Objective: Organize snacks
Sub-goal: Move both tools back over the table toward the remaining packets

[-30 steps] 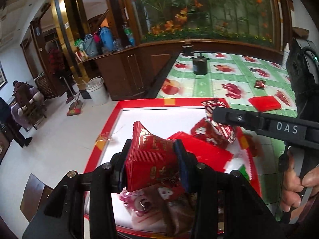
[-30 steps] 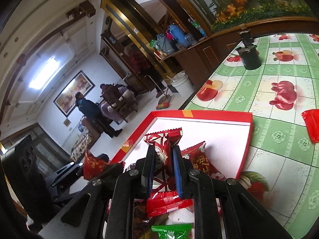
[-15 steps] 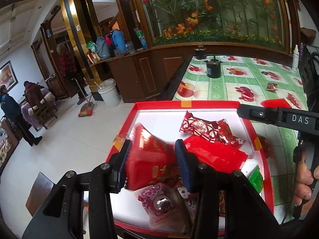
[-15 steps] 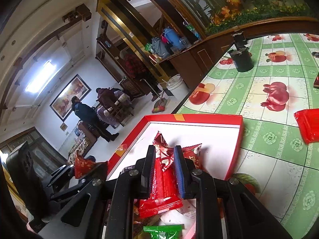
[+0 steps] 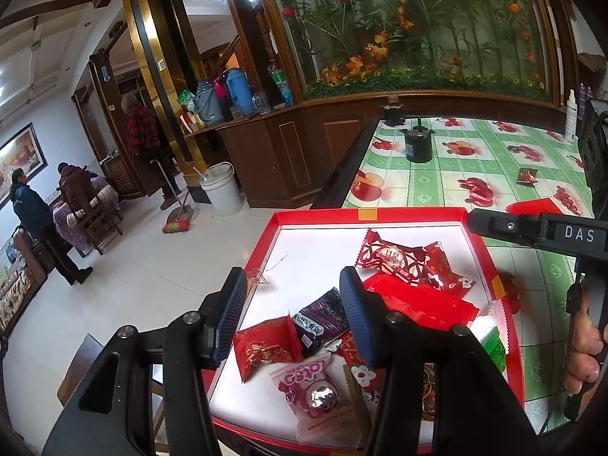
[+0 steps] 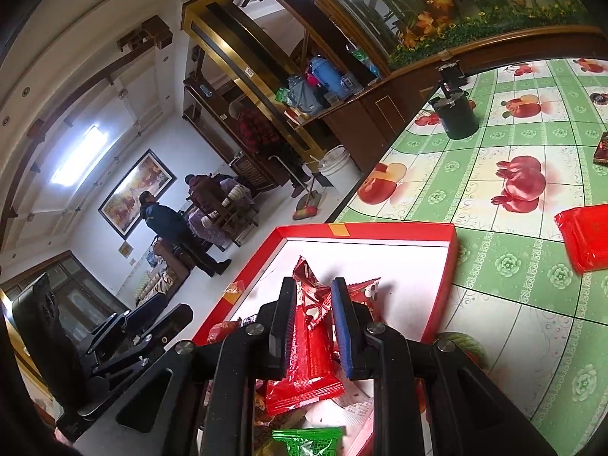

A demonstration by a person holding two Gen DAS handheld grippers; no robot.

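A red-rimmed tray [image 5: 364, 213] with a white floor holds several snacks. My left gripper [image 5: 292, 304] hovers over its near end with its jaws opening and nothing between the pads. Below it lie a red triangular packet [image 5: 262, 345], a purple packet [image 5: 323, 323] and a pink one [image 5: 311, 383]. A dark red heart-patterned candy [image 5: 395, 258] and a flat red packet [image 5: 418, 302] lie farther in. My right gripper [image 6: 313, 285] is shut above these two, gripping nothing. The candy [image 6: 306, 271] and the red packet [image 6: 307, 357] show through its narrow gap.
The tray sits at the left edge of a table with a green fruit-print cloth [image 6: 505, 266]. On the cloth are a loose red packet [image 6: 585, 235], a small dark snack [image 5: 526, 176] and a black pot [image 5: 418, 146]. People stand far off across the room.
My left gripper opened and the red triangular packet dropped into the tray. The right gripper let the heart-patterned candy go; it now lies in the tray.
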